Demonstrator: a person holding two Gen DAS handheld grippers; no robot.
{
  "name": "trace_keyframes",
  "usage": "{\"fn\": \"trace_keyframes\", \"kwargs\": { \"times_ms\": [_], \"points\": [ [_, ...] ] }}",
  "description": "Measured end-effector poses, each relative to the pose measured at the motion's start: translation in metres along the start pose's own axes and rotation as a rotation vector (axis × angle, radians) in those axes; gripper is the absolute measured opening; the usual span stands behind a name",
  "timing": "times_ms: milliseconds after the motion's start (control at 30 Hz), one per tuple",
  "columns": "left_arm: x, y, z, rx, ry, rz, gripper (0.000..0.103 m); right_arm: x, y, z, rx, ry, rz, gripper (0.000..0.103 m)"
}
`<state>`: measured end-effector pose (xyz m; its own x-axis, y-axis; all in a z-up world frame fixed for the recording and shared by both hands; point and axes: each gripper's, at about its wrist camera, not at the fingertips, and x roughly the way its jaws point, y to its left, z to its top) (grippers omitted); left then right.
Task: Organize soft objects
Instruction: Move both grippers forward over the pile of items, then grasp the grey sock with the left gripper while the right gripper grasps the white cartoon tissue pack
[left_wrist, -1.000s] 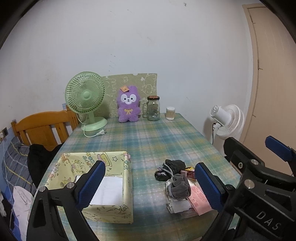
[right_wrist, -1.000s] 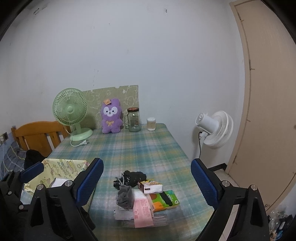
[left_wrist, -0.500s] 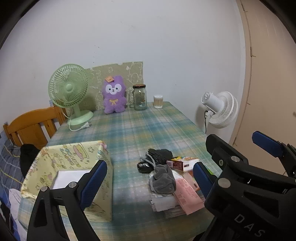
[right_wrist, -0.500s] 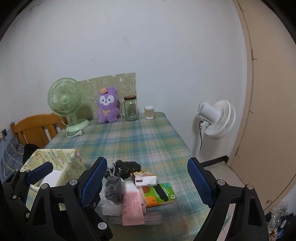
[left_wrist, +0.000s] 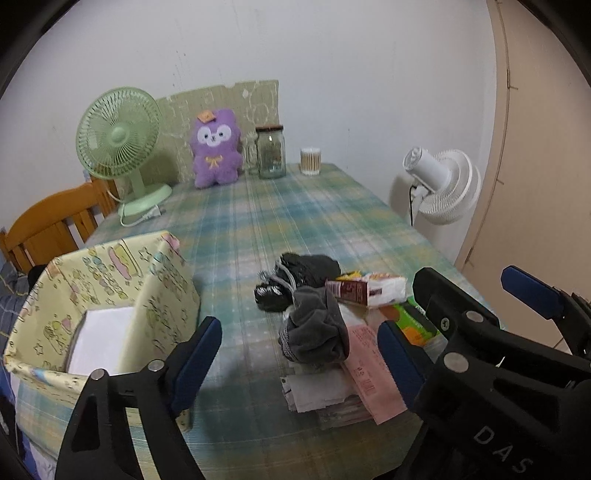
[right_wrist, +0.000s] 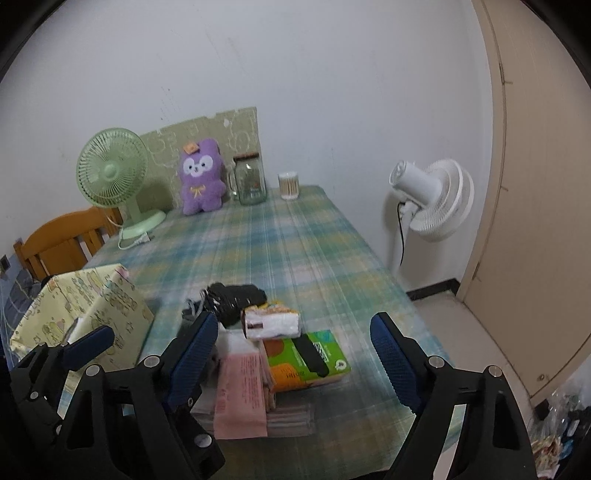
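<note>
A grey sock (left_wrist: 317, 338) lies on a pile of papers and tissue packs (left_wrist: 332, 391) near the table's front edge, with a dark sock bundle (left_wrist: 303, 271) just behind it. A yellow cartoon-print box (left_wrist: 110, 291) stands open at the front left. My left gripper (left_wrist: 299, 354) is open and empty, hovering over the grey sock. My right gripper (right_wrist: 295, 350) is open and empty above the pile, over a green tissue pack (right_wrist: 306, 360) and a white tissue pack (right_wrist: 271, 323). The dark bundle (right_wrist: 236, 297) and box (right_wrist: 85, 310) also show in the right wrist view.
At the table's back stand a green desk fan (left_wrist: 118, 147), a purple plush toy (left_wrist: 216, 147), a glass jar (left_wrist: 271, 153) and a cotton-swab tub (left_wrist: 310, 161). A wooden chair (left_wrist: 51, 225) stands at the left, a white floor fan (right_wrist: 432, 199) and a door at the right.
Both grippers have moved forward and down toward the pile of socks and packs. Both stay open and empty.
</note>
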<state>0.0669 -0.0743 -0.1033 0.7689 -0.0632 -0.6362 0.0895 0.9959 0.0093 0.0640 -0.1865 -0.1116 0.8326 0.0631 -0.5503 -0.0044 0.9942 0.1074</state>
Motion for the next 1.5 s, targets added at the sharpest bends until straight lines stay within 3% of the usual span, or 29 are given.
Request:
{"fn": "trace_keyframes", "kwargs": {
  "times_ms": [167, 400, 500, 933, 1133, 1267, 1500],
  "points": [
    [0.012, -0.001, -0.003, 0.003, 0.015, -0.010, 0.075, 0.014, 0.000, -0.004, 0.000, 0.032, 0.002, 0.087],
    [0.031, 0.002, -0.003, -0.015, 0.074, -0.044, 0.042, 0.036, 0.001, -0.003, -0.005, 0.066, 0.009, 0.087],
    [0.036, 0.005, 0.000, -0.019, 0.074, -0.039, 0.037, 0.043, 0.002, -0.002, 0.001, 0.080, 0.022, 0.087],
    [0.057, 0.010, 0.007, -0.020, 0.077, -0.008, 0.035, 0.083, 0.009, 0.003, -0.003, 0.136, 0.045, 0.087],
    [0.069, 0.016, 0.007, -0.043, 0.106, 0.001, 0.036, 0.101, 0.009, 0.002, 0.021, 0.192, 0.078, 0.076],
    [0.071, 0.014, 0.006, -0.034, 0.104, 0.001, 0.035, 0.105, 0.009, 0.001, 0.028, 0.208, 0.080, 0.060],
    [0.063, 0.013, 0.008, -0.028, 0.080, -0.003, 0.034, 0.094, 0.012, 0.004, 0.017, 0.182, 0.062, 0.056]
  ]
}}
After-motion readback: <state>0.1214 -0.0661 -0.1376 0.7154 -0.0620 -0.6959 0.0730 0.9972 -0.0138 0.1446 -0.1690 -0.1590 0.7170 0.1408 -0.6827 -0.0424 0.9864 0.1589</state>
